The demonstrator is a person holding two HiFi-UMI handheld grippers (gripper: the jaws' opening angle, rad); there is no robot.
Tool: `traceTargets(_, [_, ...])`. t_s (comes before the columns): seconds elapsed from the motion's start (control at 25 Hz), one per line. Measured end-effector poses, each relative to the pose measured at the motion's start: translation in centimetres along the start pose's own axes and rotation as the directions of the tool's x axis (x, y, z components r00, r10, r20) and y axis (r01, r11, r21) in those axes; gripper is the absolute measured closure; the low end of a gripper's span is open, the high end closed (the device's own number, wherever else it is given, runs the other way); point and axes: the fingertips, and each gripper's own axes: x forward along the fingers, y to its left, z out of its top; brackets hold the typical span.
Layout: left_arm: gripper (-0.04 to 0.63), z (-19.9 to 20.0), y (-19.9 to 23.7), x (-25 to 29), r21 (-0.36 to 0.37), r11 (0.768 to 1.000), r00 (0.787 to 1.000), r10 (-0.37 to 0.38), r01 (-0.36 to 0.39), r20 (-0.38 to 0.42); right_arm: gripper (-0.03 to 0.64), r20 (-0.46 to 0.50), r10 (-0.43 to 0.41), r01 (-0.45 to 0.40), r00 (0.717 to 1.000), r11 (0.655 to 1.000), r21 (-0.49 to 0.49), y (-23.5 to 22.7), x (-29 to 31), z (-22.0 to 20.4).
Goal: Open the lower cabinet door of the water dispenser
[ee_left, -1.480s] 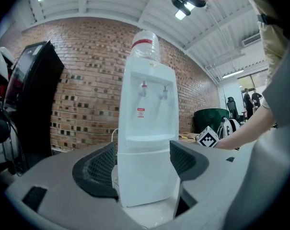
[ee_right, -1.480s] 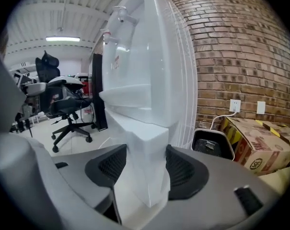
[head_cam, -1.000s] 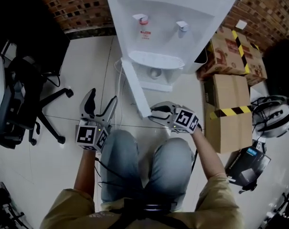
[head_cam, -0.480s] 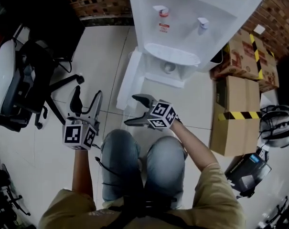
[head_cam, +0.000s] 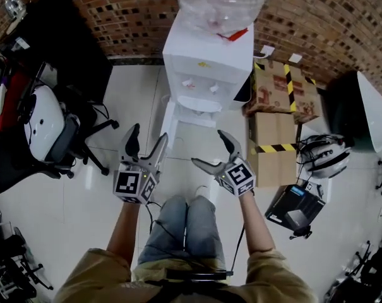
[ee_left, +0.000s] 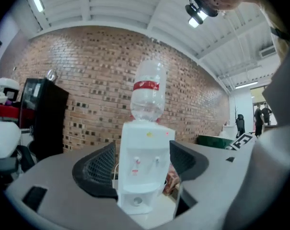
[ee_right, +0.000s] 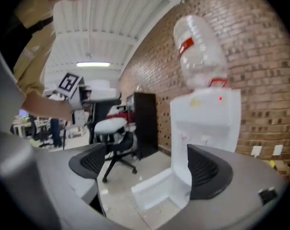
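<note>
The white water dispenser (head_cam: 206, 68) stands against the brick wall with a clear bottle (head_cam: 222, 2) on top. Its lower cabinet door (head_cam: 168, 122) hangs swung out to the left; in the right gripper view the door (ee_right: 156, 193) juts toward me near the floor. My left gripper (head_cam: 148, 137) is open, well short of the dispenser (ee_left: 142, 171), which shows between its pads. My right gripper (head_cam: 209, 149) is open too, its jaws having just been opening, with nothing between them (ee_right: 149, 166).
A black office chair (head_cam: 58, 137) and a dark cabinet (head_cam: 58, 49) stand at the left. Cardboard boxes (head_cam: 273, 87) with striped tape, a white helmet (head_cam: 323, 156) and a black device (head_cam: 295, 210) lie at the right. My legs stand on the tiled floor below.
The right gripper has let go of the door's edge and spread its jaws. Both grippers have risen and drawn back from the dispenser, and the head view now takes in the whole dispenser.
</note>
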Motion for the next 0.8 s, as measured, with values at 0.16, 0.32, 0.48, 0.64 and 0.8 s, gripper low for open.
traceTargets(0.16, [0.253,11.3,-4.0,-4.9,0.047,0.997,0.998,-0.055,0.054,0.014,0.061,0.200,-0.254,0.237,0.946,0.966,0.103,1.4,-9.3,16.9])
traceTargets(0.32, [0.253,20.6,-6.5,-9.3,0.077,0.995,0.994,-0.072,0.066,0.079,0.064,0.337,-0.439,0.416,0.833,0.898,0.142,4.4,-18.0,29.0])
traceTargets(0.48, [0.255,25.3,-8.8,-12.2,0.127,0.990,0.991,-0.071,0.057,0.112,0.082,0.399,-0.527,0.521,0.751,0.843,0.134,6.6,-24.0,33.7])
traceTargets(0.64, [0.255,28.2,-12.4,-14.9,0.205,0.978,0.991,-0.066,0.041,0.118,0.116,0.426,-0.583,0.593,0.692,0.796,0.125,7.0,-28.5,36.2])
traceTargets(0.8, [0.255,28.6,-12.7,-15.5,0.186,0.983,0.992,-0.010,-0.014,0.126,0.130,0.384,-0.571,0.540,0.726,0.818,0.197,5.9,-28.1,36.4])
